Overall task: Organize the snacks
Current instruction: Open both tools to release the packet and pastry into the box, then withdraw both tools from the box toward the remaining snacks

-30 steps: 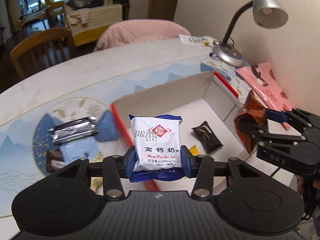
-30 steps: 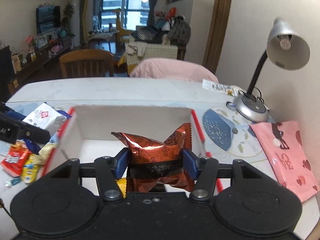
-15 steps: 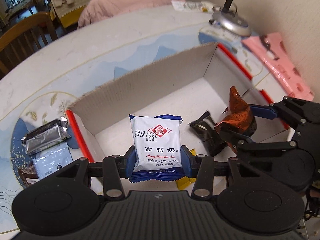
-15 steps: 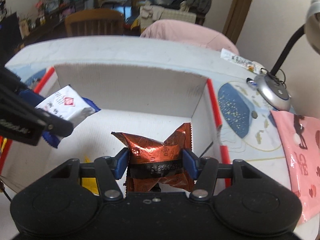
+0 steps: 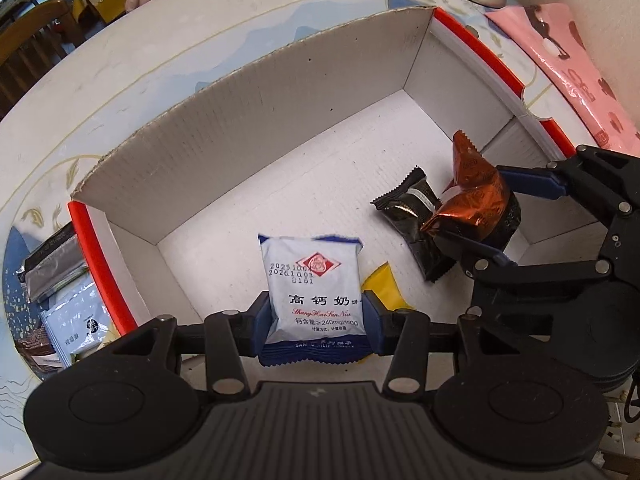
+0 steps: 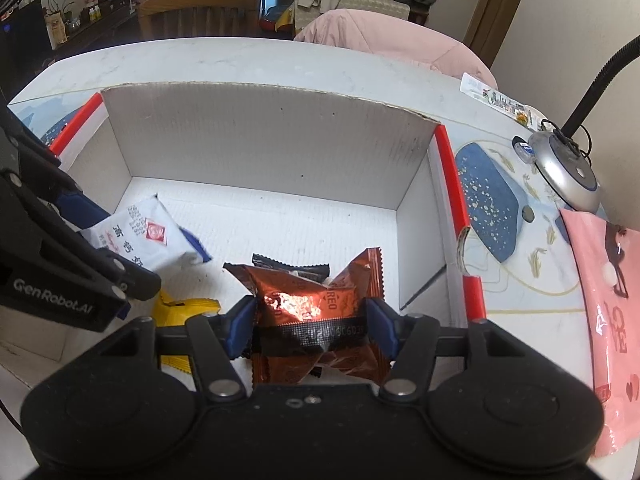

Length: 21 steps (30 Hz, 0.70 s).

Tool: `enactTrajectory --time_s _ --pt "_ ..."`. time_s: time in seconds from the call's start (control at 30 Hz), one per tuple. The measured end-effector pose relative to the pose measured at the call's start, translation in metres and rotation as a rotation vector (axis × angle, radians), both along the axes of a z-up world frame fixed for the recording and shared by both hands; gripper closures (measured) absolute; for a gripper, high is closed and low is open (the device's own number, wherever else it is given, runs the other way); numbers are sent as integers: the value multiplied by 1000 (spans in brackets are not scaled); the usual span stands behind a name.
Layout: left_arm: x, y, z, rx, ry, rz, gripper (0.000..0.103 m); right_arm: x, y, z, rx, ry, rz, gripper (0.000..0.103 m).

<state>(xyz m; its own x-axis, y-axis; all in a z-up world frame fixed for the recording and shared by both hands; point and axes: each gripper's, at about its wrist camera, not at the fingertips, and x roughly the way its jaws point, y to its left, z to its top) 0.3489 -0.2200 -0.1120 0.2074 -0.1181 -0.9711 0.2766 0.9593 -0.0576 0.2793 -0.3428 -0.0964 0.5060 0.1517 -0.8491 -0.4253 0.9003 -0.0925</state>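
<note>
My left gripper [image 5: 316, 324] is shut on a white and blue biscuit packet [image 5: 314, 292] and holds it inside the open cardboard box [image 5: 280, 112], over its near left part. My right gripper [image 6: 312, 326] is shut on a copper-brown snack packet [image 6: 316, 308] and holds it inside the same box, at its right side. The right gripper also shows in the left wrist view [image 5: 480, 220], and the left gripper in the right wrist view [image 6: 120, 248]. A black packet [image 5: 416, 216] and a yellow packet [image 5: 384, 284] lie on the box floor.
Several snack packets [image 5: 60, 280] lie on the table left of the box. A pink gift bag [image 6: 612, 300] lies right of the box, and a desk lamp base [image 6: 564, 168] stands behind it. Chairs stand beyond the table's far edge.
Both grippers have moved forward and down from above the box rim into the box, each still holding its packet. The box now fills most of both views.
</note>
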Motion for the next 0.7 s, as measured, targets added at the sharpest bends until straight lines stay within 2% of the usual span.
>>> enactTrajectory --time_s 0.13,0.2,0.27,0.33,0.37,0.7 --pt "-1 4 2 -22 -2 16 54 0 -1 0 3 -3 -3 40" --pt "-2 7 3 -27 -5 27 48 -2 -2 1 4 -9 -4 38" --pt "-5 11 6 -46 -6 35 48 -5 -2 4 10 -19 -12 35" --pt "-9 15 10 -62 -20 45 48 -8 -4 8 23 -30 -19 26" --pt "-11 17 13 -75 -27 48 48 -10 -5 10 27 -36 -22 25" --pt "-42 38 45 -138 -133 63 48 -38 -9 47 126 -99 -68 21"
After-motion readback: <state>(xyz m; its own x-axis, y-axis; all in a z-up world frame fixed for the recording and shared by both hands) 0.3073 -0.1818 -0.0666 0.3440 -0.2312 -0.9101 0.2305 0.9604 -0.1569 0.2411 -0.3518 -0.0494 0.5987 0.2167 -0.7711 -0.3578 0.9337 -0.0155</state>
